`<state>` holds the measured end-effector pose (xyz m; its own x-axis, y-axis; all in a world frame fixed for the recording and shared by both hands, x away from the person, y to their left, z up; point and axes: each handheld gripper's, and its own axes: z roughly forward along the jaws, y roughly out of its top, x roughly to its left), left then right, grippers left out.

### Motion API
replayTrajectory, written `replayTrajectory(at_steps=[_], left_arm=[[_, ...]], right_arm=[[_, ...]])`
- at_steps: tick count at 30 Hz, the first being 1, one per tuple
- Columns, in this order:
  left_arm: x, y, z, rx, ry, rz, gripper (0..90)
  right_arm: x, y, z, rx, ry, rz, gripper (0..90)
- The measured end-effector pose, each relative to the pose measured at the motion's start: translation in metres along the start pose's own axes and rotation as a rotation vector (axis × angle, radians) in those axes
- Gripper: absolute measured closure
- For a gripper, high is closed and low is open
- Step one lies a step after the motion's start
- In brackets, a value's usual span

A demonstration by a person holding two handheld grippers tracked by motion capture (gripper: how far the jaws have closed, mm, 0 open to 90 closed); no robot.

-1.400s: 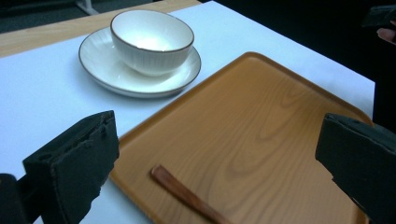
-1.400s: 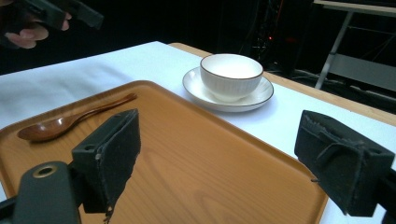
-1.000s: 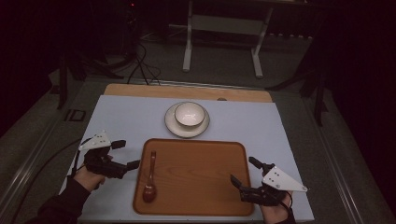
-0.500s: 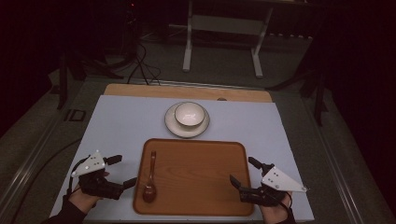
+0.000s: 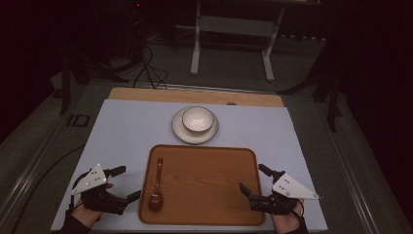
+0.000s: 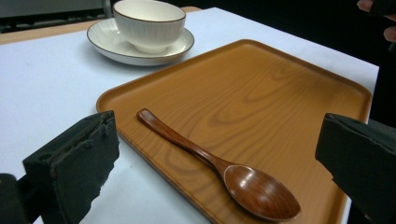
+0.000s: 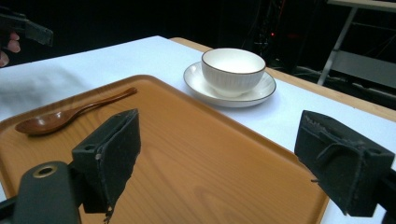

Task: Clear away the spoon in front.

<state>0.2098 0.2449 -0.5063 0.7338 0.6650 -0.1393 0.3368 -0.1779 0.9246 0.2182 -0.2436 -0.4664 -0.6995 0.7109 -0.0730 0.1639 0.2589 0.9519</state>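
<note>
Wooden spoon (image 5: pixel 157 186) lies along the left side of the tray (image 5: pixel 209 204), bowl end nearest the person. The left gripper (image 5: pixel 122 184) sits just beside the tray's left edge, jaws spread wide around nothing, the spoon close ahead but untouched.

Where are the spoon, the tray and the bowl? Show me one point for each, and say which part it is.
spoon (image 6: pixel 187 145): left gripper view, middle of the handle.
tray (image 5: pixel 204 180): high view, bare wood at the centre.
bowl (image 7: pixel 232 74): right gripper view, outer ribbed wall.
</note>
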Motion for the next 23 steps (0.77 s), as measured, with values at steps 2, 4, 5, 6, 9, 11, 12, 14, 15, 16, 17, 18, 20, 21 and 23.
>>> replayTrajectory(at_steps=[2, 4, 5, 6, 9, 11, 12, 14, 15, 16, 17, 18, 20, 21, 23], left_arm=[[-0.0004, -0.0008, 0.0016, -0.004, 0.003, 0.013, 0.0], [-0.0002, -0.0011, 0.0028, -0.015, 0.007, 0.015, 0.0], [0.0003, -0.0007, 0.0035, -0.02, 0.009, 0.014, 0.0], [0.0008, -0.0001, 0.0042, -0.025, 0.012, 0.018, 0.0], [0.0018, 0.0016, 0.0074, -0.046, 0.018, 0.022, 0.0], [0.0014, 0.0018, 0.0096, -0.05, 0.016, 0.031, 0.0], [0.0007, 0.0015, 0.0102, -0.047, 0.023, 0.044, 0.0], [0.0001, 0.0011, 0.0105, -0.045, 0.023, 0.051, 0.0], [-0.0004, 0.0004, 0.0103, -0.042, 0.023, 0.055, 0.0], [-0.0005, 0.0003, 0.01, -0.043, 0.022, 0.054, 0.0], [-0.0007, 0.0004, 0.0097, -0.042, 0.023, 0.055, 0.0], [-0.0007, 0.0004, 0.0097, -0.042, 0.023, 0.055, 0.0], [-0.0016, 0.0005, 0.009, -0.042, 0.026, 0.06, 0.0], [-0.0022, 0.0006, 0.0086, -0.043, 0.024, 0.061, 0.0], [-0.0024, 0.0006, 0.0086, -0.041, 0.023, 0.062, 0.0]], right_arm=[[-0.0008, -0.001, 0.0005, 0.004, -0.001, 0.002, 14.2], [-0.0019, -0.0019, 0.0004, 0.004, -0.002, 0.006, 14.2], [-0.0027, -0.0024, 0.0006, 0.005, 0.002, 0.011, 14.2], [-0.0035, -0.003, 0.0008, 0.006, 0.001, 0.014, 14.2], [-0.0052, -0.0047, 0.0023, 0.016, 0.004, 0.024, 14.2], [-0.0053, -0.005, 0.0031, 0.019, 0.004, 0.021, 14.2], [-0.005, -0.005, 0.0032, 0.019, 0.005, 0.02, 14.2], [-0.0046, -0.005, 0.0033, 0.021, 0.004, 0.016, 14.2], [-0.0047, -0.0051, 0.0035, 0.02, 0.005, 0.012, 14.2], [-0.005, -0.0055, 0.0039, 0.019, 0.01, 0.015, 14.2], [-0.0053, -0.0058, 0.0041, 0.021, 0.013, 0.022, 14.2], [-0.0053, -0.0058, 0.0041, 0.021, 0.013, 0.022, 14.2], [-0.0058, -0.0059, 0.0039, 0.012, 0.014, 0.025, 13.8], [-0.0058, -0.0057, 0.0034, 0.007, 0.01, 0.025, 13.7], [-0.0058, -0.0055, 0.0029, 0.004, 0.009, 0.025, 13.6]])
